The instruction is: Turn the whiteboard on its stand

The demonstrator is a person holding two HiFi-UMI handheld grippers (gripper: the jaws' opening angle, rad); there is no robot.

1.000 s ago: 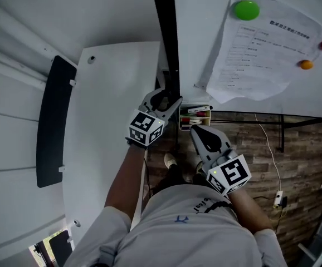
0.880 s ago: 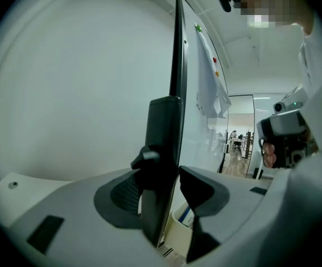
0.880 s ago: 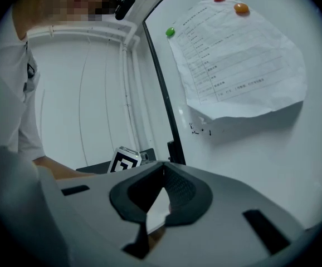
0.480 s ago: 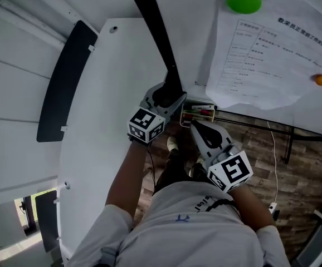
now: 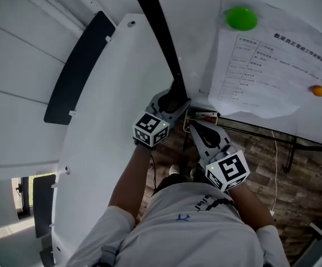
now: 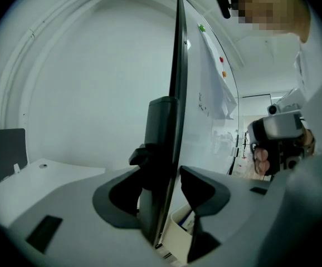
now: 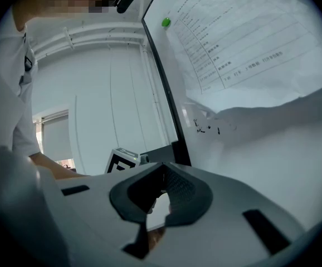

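Observation:
The whiteboard (image 5: 200, 38) stands upright with its black frame edge (image 5: 155, 26) running down to my left gripper (image 5: 175, 100). In the left gripper view that frame edge (image 6: 175, 93) passes between the jaws, and the left gripper (image 6: 161, 188) is shut on it, one pad on each face. The right gripper (image 5: 197, 128) hangs just below the board's lower edge, close to the pen tray (image 5: 203, 115). In the right gripper view its jaws meet at the tips, so the right gripper (image 7: 162, 191) is shut on nothing, and the board's white face (image 7: 272, 149) rises beside it.
A printed sheet (image 5: 267, 60) is pinned to the board by a green magnet (image 5: 241, 18) and an orange magnet (image 5: 319, 91). A white curved panel with a black pad (image 5: 77, 71) stands at the left. Wood-look floor (image 5: 294, 171) and a white cable (image 5: 272, 149) lie below.
The black frame edge slants more steeply across the head view than before. My left gripper has stayed on it and shifted a little to the right. The right gripper has barely moved.

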